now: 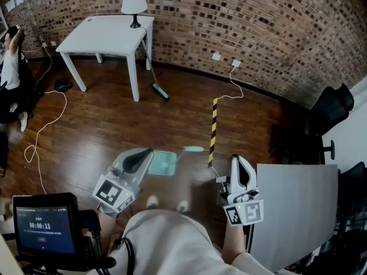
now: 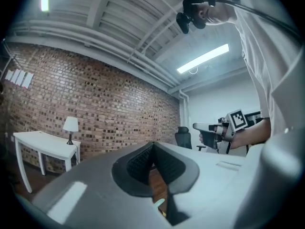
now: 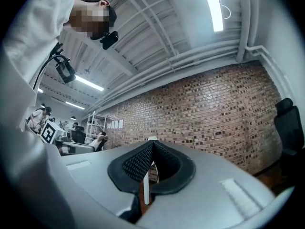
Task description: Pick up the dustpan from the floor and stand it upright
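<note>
Facing a brick wall over wooden floor and dustpan, left gripper and right gripper are closed.

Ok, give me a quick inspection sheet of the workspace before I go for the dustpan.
Surface: wood floor, dark boards.
Job's things: dustpan lies flat on the floor, not yet stood up.
Clutter: broom by the white table; striped strip on the floor; grey board at right.
Grippers: left gripper shut, empty; right gripper shut, empty; neither holds the dustpan.
Cables: white cable loops across the floor at left; second cable runs from a wall socket.
Surroundings: brick wall, lamp on the table, black chair, screen.
</note>
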A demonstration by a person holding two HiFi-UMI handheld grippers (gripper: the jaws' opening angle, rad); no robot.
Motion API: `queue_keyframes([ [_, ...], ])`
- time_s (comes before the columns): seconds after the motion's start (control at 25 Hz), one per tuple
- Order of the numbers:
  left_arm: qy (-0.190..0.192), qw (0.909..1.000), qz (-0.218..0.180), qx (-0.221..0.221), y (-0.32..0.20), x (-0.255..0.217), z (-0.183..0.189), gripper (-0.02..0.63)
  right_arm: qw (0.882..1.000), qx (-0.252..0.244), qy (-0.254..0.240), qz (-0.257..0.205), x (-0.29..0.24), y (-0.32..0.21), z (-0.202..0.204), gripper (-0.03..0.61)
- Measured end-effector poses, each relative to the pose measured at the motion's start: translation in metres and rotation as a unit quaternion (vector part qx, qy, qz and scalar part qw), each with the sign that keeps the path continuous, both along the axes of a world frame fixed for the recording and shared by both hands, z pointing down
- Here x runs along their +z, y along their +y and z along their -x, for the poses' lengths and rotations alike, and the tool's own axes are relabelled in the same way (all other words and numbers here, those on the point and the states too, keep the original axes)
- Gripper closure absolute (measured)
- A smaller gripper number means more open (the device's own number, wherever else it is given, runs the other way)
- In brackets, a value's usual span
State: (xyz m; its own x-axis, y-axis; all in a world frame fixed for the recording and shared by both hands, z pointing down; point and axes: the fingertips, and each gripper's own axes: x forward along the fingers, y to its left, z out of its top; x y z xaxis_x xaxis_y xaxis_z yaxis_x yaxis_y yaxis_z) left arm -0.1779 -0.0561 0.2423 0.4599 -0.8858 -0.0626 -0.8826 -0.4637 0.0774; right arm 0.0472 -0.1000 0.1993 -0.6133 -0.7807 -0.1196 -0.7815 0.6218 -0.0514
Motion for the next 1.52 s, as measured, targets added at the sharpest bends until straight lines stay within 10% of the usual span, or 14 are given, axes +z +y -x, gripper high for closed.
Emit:
queue_keyframes([
  [0.56,-0.017,0.9987,-0.002,0.049,0.112,0.012,-0.042,0.614,0.999,0.019,0.026,-0.002,0.01,0.104,-0.002,0.566],
  [1.08,0.023,0.9988,-0.008,-0.042,0.291,0.004,-0.141,0.614,0.999,0.004,0.027,0.034,0.039,0.285,-0.127,0.566],
  [1.52,0.028,0.9985,-0.006,-0.046,0.368,-0.018,-0.148,0.614,0.999,-0.005,0.023,0.027,0.028,0.364,-0.129,0.566],
])
